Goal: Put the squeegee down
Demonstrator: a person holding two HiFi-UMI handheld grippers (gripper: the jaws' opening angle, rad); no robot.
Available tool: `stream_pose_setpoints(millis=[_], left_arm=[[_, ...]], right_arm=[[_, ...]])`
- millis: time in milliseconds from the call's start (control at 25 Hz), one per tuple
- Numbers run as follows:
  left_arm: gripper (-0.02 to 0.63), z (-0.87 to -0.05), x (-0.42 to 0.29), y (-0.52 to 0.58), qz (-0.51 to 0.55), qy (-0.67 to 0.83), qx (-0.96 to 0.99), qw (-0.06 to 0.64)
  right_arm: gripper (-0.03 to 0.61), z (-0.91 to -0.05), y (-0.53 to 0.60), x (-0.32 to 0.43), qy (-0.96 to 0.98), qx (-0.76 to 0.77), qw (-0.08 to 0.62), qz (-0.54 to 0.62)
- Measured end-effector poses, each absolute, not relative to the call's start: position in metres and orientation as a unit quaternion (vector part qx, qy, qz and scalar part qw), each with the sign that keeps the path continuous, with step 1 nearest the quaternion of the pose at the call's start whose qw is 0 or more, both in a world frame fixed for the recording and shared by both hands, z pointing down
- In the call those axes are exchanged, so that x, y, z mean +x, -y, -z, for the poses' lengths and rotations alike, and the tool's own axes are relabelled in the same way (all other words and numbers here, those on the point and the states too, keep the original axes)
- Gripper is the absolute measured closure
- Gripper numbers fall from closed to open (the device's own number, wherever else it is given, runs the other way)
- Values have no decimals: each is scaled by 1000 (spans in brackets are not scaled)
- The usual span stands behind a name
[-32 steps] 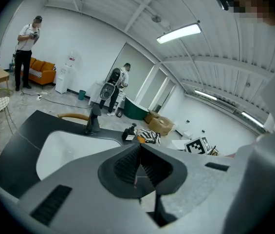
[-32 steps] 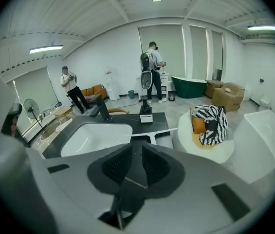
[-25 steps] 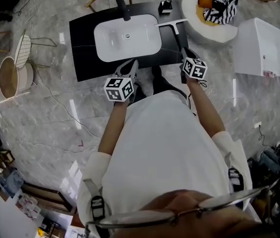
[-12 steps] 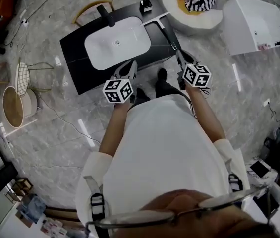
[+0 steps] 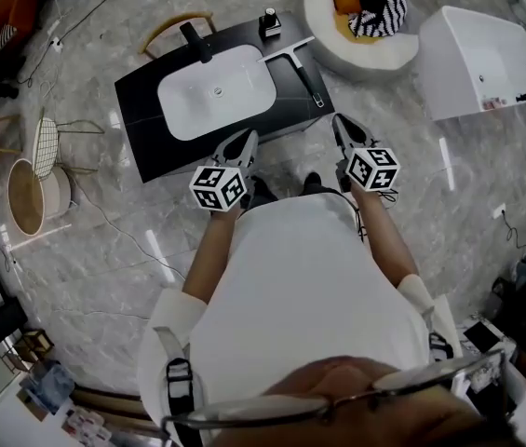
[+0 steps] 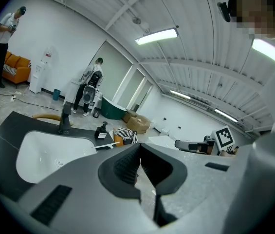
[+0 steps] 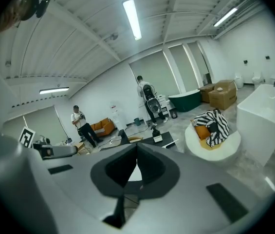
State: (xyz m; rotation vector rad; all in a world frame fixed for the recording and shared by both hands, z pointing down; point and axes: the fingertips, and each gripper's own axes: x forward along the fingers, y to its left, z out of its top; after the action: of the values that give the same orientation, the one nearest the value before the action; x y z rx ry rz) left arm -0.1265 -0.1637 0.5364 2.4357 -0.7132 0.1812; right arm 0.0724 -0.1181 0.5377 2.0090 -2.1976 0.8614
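Observation:
The squeegee [image 5: 298,68] lies flat on the black counter [image 5: 151,128] to the right of the white sink [image 5: 216,91], white blade at the back, dark handle pointing toward me. Its blade also shows as a white bar in the left gripper view [image 6: 103,146] and the right gripper view [image 7: 171,143]. My right gripper [image 5: 346,128] hangs off the counter's front edge, clear of the handle, jaws shut with nothing between them [image 7: 137,152]. In front of the sink, my left gripper [image 5: 242,142] is shut and empty too [image 6: 138,147].
A black faucet [image 5: 195,40] and a soap bottle [image 5: 269,21] stand at the counter's back. A round white seat with a striped cushion [image 5: 356,17] and a white bathtub [image 5: 481,54] are to the right. A wire chair [image 5: 44,124] and basket [image 5: 25,194] stand left. People stand far off.
Both grippers have drawn back from the counter toward my body and risen. The right one has left the squeegee's handle; the squeegee stays lying on the counter.

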Motion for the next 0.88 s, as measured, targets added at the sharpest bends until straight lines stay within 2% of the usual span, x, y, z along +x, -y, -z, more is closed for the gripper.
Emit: stream_pose_setpoints(millis=[880], left_arm=[[609,-517,-88,161,-41,316,903,289]], right_arm=[[572,-523,129,99,767,586,13,-260]])
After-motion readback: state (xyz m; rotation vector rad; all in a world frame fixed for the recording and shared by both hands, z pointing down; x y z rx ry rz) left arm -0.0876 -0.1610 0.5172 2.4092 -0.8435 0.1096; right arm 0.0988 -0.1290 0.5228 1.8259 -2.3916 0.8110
